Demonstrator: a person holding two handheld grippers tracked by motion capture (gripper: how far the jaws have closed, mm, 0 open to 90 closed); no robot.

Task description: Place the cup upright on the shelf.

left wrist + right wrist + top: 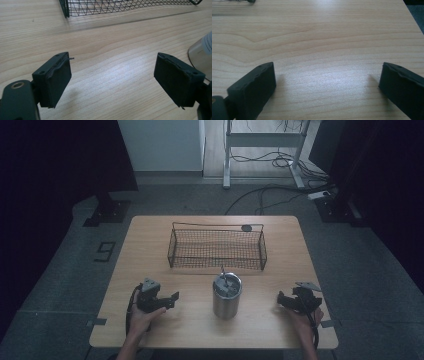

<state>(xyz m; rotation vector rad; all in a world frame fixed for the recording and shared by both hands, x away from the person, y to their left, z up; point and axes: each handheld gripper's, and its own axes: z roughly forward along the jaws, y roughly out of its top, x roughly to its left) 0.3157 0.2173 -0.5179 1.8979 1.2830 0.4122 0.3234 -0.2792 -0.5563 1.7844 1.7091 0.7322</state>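
A metal cup (227,297) stood upright near the table's front edge, midway between the two hands, with a thin rod or straw poking up from its grey top. Its steel side (201,56) showed at the right edge of the left gripper view. Just behind it sat a black wire basket (217,247), long side facing the person, near the table's middle.

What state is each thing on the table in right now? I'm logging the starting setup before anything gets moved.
wire basket: upright at the far side of the table, nothing visible in it.
metal cup: upright between the grippers, holding something grey with a thin stem sticking up.
left gripper: open, jaws wide apart, holding nothing.
right gripper: open, holding nothing.
table: bare wood around these items.
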